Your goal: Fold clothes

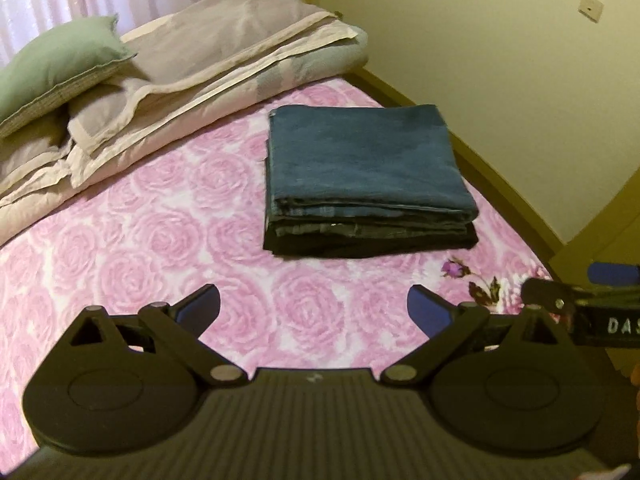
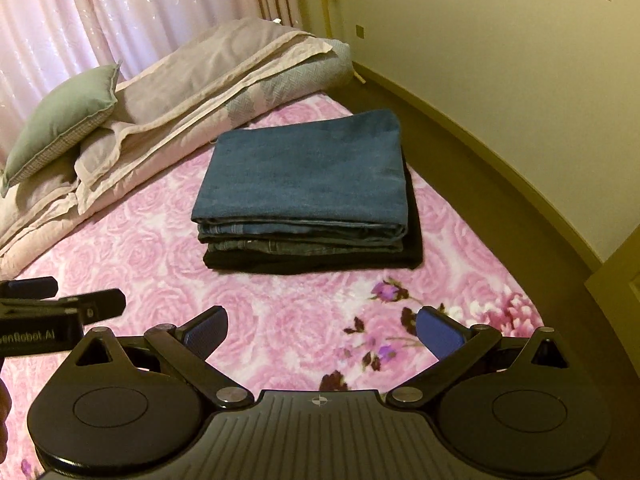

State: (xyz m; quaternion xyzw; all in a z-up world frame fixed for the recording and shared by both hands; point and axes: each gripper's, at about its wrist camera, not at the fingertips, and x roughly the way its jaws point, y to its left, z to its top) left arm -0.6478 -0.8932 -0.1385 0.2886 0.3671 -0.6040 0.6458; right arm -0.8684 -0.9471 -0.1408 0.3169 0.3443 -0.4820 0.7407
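A stack of folded clothes [image 1: 366,178] lies on the pink rose-print bed cover [image 1: 140,240]: blue denim on top, more denim under it, a black garment at the bottom. It also shows in the right wrist view [image 2: 310,192]. My left gripper [image 1: 314,310] is open and empty, held above the bed cover in front of the stack. My right gripper [image 2: 322,332] is open and empty, also in front of the stack. Each gripper shows at the edge of the other's view: the right one [image 1: 592,304] and the left one [image 2: 60,308].
A folded grey and cream quilt [image 1: 192,80] and a green pillow [image 1: 52,72] lie at the head of the bed. A wooden bed frame edge [image 1: 500,176] runs along the right, next to the cream wall [image 1: 520,60]. Pink curtains [image 2: 120,20] hang behind.
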